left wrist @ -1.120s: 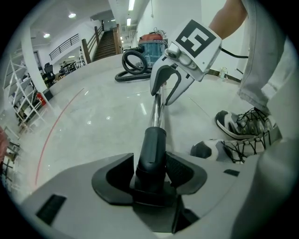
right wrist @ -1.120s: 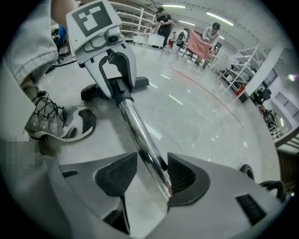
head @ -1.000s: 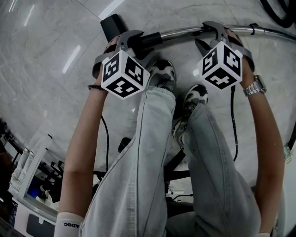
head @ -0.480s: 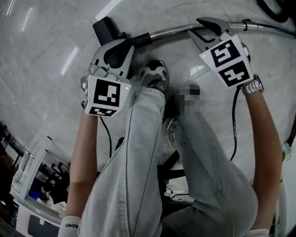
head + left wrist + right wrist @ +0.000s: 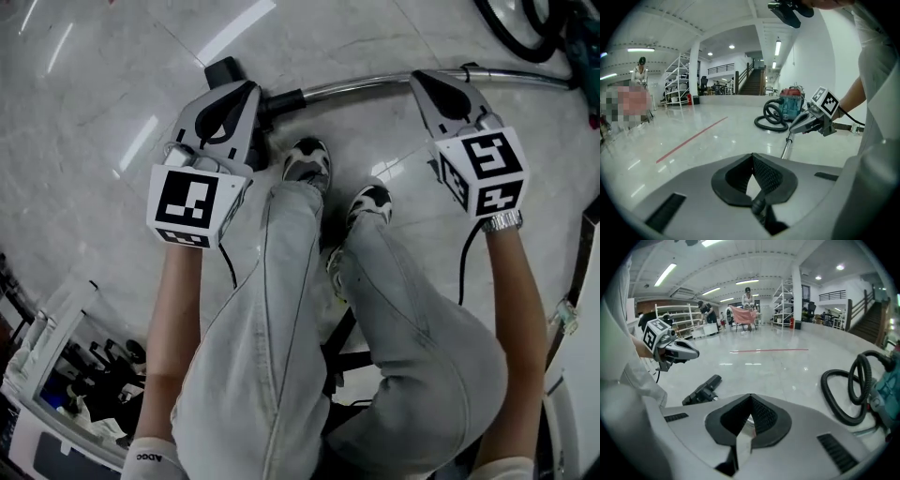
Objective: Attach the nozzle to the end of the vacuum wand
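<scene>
Now lifted off the wand (image 5: 366, 84) and nozzle (image 5: 222, 69) with left gripper (image 5: 249, 89) and right gripper (image 5: 424, 79) clenched empty, previously spread wide.

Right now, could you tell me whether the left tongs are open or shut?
Shut: the left tongs meet at their tips in the left gripper view, nothing between them.

The right tongs (image 5: 751, 412) have their jaws pressed together, empty. Beyond them a black nozzle (image 5: 702, 391) lies on the glossy floor (image 5: 778, 362), with a hose (image 5: 843, 390) coiled at right.
</scene>
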`<state>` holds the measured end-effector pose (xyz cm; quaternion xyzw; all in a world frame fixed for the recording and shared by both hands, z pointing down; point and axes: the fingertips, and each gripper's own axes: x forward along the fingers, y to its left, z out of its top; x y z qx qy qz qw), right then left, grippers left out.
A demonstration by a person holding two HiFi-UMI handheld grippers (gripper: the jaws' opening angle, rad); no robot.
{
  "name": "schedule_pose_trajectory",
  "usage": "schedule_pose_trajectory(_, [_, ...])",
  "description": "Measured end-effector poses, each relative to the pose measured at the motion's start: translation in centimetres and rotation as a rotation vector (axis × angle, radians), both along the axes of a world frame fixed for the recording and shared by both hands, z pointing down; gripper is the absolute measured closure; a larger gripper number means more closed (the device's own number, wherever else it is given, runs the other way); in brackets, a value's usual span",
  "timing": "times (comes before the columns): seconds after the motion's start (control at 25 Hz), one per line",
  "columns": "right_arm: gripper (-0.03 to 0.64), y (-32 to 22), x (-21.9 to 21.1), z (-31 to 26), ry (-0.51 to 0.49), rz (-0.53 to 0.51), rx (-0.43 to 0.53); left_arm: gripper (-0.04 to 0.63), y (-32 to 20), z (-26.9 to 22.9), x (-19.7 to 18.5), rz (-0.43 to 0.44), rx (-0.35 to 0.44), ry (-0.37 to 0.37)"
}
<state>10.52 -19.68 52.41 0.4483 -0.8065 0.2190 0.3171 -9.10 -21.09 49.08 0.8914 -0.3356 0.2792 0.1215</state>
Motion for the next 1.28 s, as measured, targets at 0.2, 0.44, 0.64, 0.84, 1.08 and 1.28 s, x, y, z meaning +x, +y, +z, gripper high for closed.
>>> schedule_pose_trajectory(0.2, [0.614, 0.8, 2.9, -6.8, -0.092, 0.145, 0.036, 0.584, -0.3, -7.9, -2.1, -0.074, 0.04, 0.081])
schedule_pose_trajectory(0.44, [0.614, 0.3, 3.8, -16.5, -0.109, 0.162, 0.174, 0.584, -0.3, -16.6, -5.3, -0.171, 0.146, 0.141])
schedule_pose_trajectory(0.64, [0.614, 1.2, 3.6, -24.7, -0.107, 0.147, 0.279, 0.584, 0.7, -23.5, -6.5, -0.178, 0.238, 0.128])
schedule_pose_trajectory(0.84, [0.613, 2.9, 2.6, -32.3, -0.12, 0.119, 0.387, 0.584, 1.8, -32.6, -6.8, -0.212, 0.369, 0.215])
schedule_pose_trajectory(1.08, [0.612, 6.2, 1.4, -39.2, -0.163, 0.129, 0.491, 0.584, 5.8, -40.0, -5.7, -0.181, 0.463, 0.251])
schedule_pose_trajectory(1.28, [0.613, 9.7, -0.8, -42.2, -0.196, 0.126, 0.531, 0.584, 9.8, -42.5, -5.2, -0.178, 0.487, 0.277])
